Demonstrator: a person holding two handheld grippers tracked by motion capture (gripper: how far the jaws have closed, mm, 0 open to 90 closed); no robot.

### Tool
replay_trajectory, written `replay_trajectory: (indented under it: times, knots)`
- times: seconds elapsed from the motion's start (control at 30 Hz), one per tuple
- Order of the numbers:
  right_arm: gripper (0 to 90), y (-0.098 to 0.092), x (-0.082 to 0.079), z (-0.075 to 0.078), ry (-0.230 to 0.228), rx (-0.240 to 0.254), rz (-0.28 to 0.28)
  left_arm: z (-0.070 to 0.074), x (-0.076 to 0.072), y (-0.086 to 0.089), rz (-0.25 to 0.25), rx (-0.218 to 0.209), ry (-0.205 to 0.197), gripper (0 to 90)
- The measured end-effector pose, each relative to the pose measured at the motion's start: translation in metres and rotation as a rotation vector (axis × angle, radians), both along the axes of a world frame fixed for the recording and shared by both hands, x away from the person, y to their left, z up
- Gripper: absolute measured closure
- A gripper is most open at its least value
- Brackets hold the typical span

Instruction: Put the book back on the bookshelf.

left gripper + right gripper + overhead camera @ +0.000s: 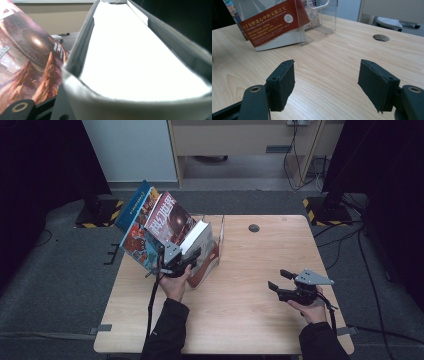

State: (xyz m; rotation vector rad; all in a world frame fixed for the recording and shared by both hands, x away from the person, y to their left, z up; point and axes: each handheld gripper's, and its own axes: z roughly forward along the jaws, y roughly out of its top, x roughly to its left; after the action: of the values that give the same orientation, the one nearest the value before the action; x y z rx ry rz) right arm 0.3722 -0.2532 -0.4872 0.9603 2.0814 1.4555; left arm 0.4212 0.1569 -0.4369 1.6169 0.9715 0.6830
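Left claw (186, 261) grips the thick white-paged book (199, 237), leaning among books in the clear stand (220, 236) at the surface's (240, 295) far left. Right claw (280, 280) hovers wide, empty, near right.

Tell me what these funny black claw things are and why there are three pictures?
A person sits at a light wooden table and holds a black two-jaw grabbing tool in each hand. One picture is taken from above. The other two come from small cameras riding on the tools.

The left tool is up against a thick white-paged book, one of several colourful books leaning in a clear plastic stand. Its camera looks at the white pages from very close; whether the jaws are squeezing the book I can't tell.

The right tool hovers over bare table with its jaws open and nothing between them.
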Motion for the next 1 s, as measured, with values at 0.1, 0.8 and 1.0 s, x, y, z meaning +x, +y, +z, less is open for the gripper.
replay_trajectory:
  times: [0.1,0.8,1.0]
  knots:
    - [29.2,0.0009,-0.0005,0.0003,0.000,0.001,0.001,-0.0006,0.0022,-0.0015,-0.002,-0.019,-0.016,49.5]
    - [29.3,0.0005,0.0003,0.0002,0.004,0.002,-0.003,-0.0067,0.0051,0.0027,0.000,-0.090,-0.012,48.9]
    - [29.4,0.0001,0.0009,-0.0004,0.010,0.001,-0.004,-0.0048,0.0058,0.0018,0.005,-0.098,-0.020,51.1]
